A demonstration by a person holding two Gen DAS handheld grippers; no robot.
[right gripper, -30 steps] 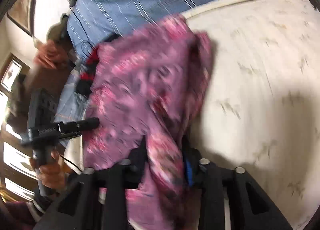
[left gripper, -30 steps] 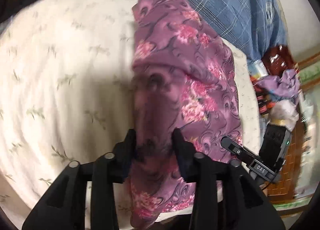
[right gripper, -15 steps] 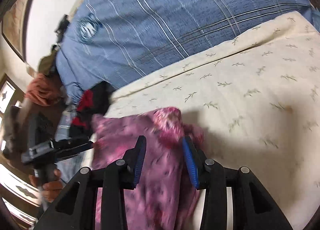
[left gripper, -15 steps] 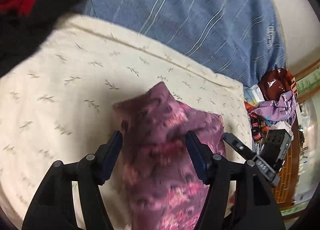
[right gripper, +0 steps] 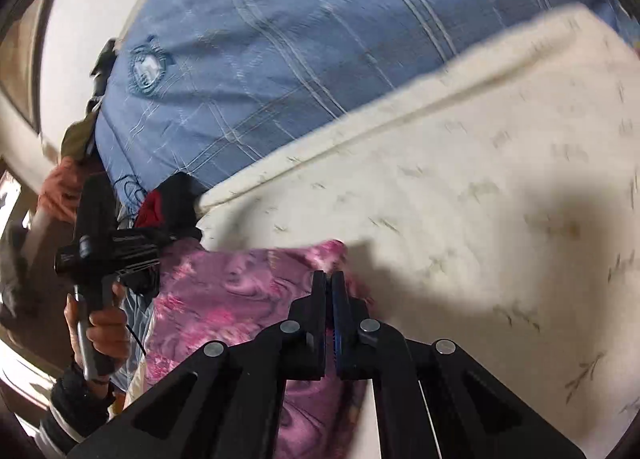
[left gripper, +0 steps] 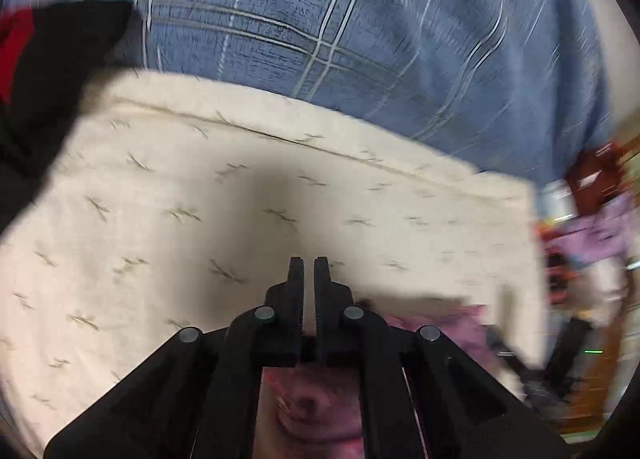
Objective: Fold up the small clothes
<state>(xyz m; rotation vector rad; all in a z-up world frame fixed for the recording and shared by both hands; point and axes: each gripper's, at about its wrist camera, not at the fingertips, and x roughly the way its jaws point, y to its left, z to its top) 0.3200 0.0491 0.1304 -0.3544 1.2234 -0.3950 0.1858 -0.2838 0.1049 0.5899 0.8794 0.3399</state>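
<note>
We hold both grippers with jaws together over the purple cloth (right gripper: 240, 299). Left gripper (left gripper: 308, 271) and right gripper (right gripper: 329, 283) grip nothing. Beyond the cloth's far edge the cream sheet (right gripper: 500, 179) lies bare.

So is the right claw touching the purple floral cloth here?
Cannot tell. In the right wrist view the right claw overlaps the purple floral cloth, but nothing shows between its closed fingers.

Much of the purple floral garment (left gripper: 308, 411) is masked by the left tongs (left gripper: 308, 271) in the left wrist view, and its lower part is cut off by the frame edge. Clutter at right (left gripper: 592, 219) is smeared by motion blur; items cannot be identified. In the right wrist view, cloth between the right tongs (right gripper: 329, 285) cannot be confirmed.
</note>
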